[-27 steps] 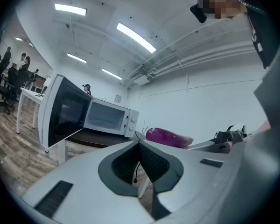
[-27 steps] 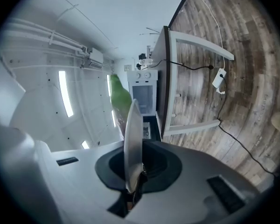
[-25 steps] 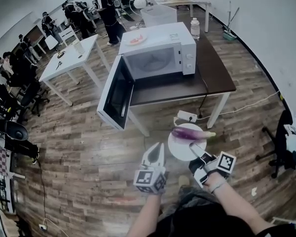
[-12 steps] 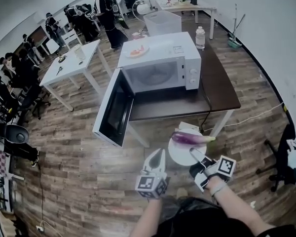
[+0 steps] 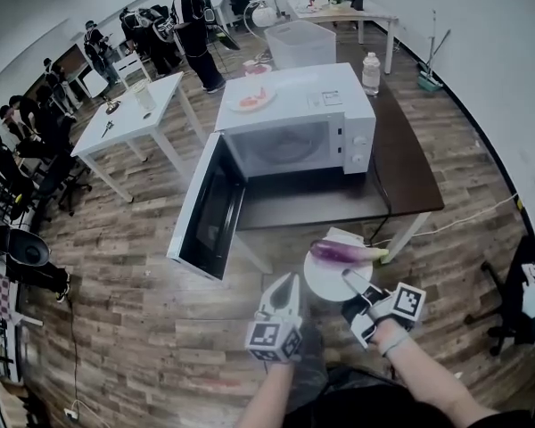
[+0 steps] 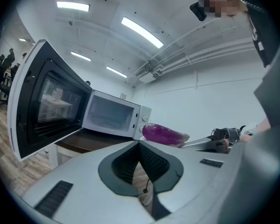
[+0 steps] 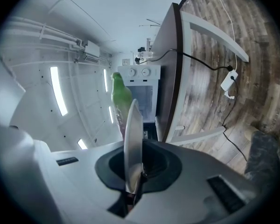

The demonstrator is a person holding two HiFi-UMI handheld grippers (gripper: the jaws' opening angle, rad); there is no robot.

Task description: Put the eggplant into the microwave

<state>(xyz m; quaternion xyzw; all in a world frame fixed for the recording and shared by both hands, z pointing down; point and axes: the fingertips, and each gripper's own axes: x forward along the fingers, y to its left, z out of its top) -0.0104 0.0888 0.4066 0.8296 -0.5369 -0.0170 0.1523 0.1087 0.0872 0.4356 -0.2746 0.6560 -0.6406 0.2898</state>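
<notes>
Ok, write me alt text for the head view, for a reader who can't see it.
Seen from above, the right hand-held gripper holds a white plate by its rim, a purple eggplant lying on it, in front of a white microwave standing wide open on a dark table. The left hand-held gripper, shut and empty, sits beside the plate.

The microwave (image 5: 294, 123) faces the person, and the mouth of its cavity (image 5: 281, 148) is unblocked. Its door (image 5: 207, 208) swings wide on the left, a wall on that side that juts past the table (image 5: 401, 176) edge. The table strip before the cavity is bare, so the way from the plate (image 5: 325, 282) in the right gripper (image 5: 349, 279) is open. A bottle (image 5: 370, 72) stands well off, at the right rear.
</notes>
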